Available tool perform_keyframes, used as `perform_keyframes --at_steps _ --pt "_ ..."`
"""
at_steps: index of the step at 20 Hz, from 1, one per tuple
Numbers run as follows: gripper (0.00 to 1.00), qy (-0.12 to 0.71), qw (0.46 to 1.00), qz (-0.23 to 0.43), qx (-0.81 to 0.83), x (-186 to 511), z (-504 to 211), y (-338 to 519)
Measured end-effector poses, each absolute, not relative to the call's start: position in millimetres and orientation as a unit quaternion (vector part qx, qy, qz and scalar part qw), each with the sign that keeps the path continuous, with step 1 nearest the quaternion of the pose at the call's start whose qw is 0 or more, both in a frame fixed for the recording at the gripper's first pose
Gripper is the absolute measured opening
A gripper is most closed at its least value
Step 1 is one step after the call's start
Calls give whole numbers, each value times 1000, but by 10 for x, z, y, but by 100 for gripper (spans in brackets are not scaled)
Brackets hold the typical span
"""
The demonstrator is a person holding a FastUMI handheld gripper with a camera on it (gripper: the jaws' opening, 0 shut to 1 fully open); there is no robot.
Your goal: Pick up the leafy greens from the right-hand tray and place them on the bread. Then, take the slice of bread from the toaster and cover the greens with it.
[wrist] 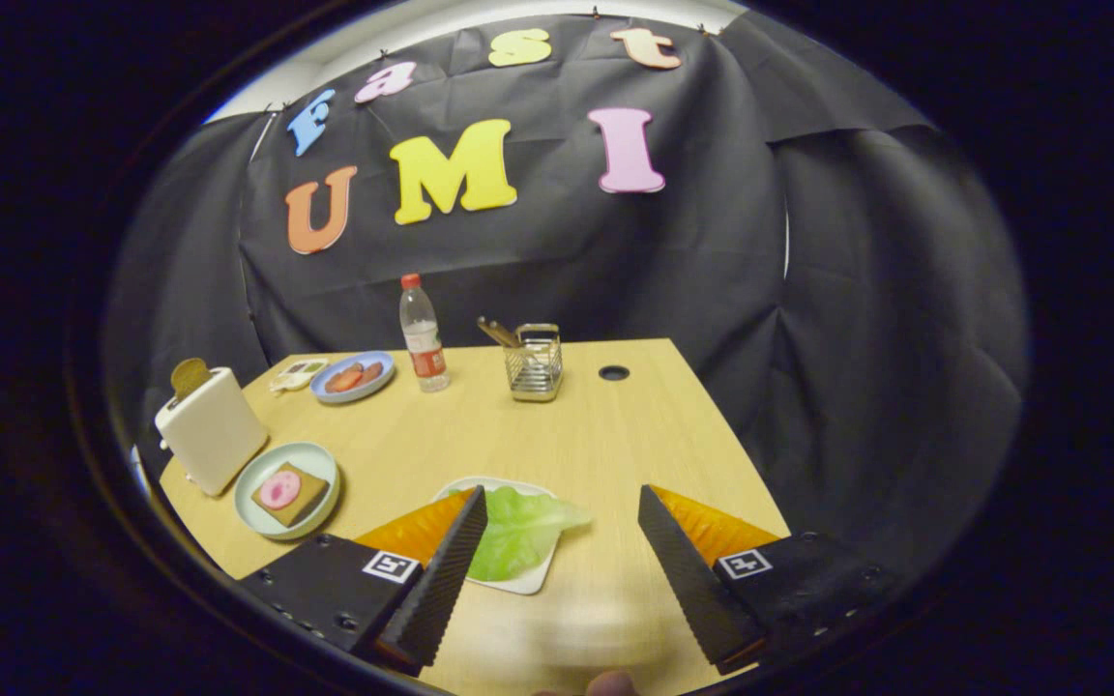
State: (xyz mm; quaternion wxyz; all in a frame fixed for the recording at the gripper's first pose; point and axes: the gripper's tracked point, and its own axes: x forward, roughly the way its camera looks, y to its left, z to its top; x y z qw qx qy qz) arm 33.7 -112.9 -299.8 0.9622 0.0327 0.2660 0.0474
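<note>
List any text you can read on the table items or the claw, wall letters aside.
Water bottle label: print too small to read.
Card beside the blue plate: too blurred to read.
Square markers on the claw: black-and-white patterns, no words.
The claw is open, with the leafy greens just ahead of its fingers.

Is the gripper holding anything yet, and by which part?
Nothing is held. The gripper is open, fingers spread above the table; the leafy greens lie on their tray beside one finger.

we see a black cloth wall (712, 242) draped behind a pale wooden surface (576, 435), a round hole (613, 372) near its far edge.
</note>
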Motion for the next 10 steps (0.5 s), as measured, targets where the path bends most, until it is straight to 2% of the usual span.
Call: perform_keyframes --at_steps 5,10 --pt "96 318 945 63 49 713 -3621 -1164" --pt "96 338 937 77 42 921 -3880 -1073"
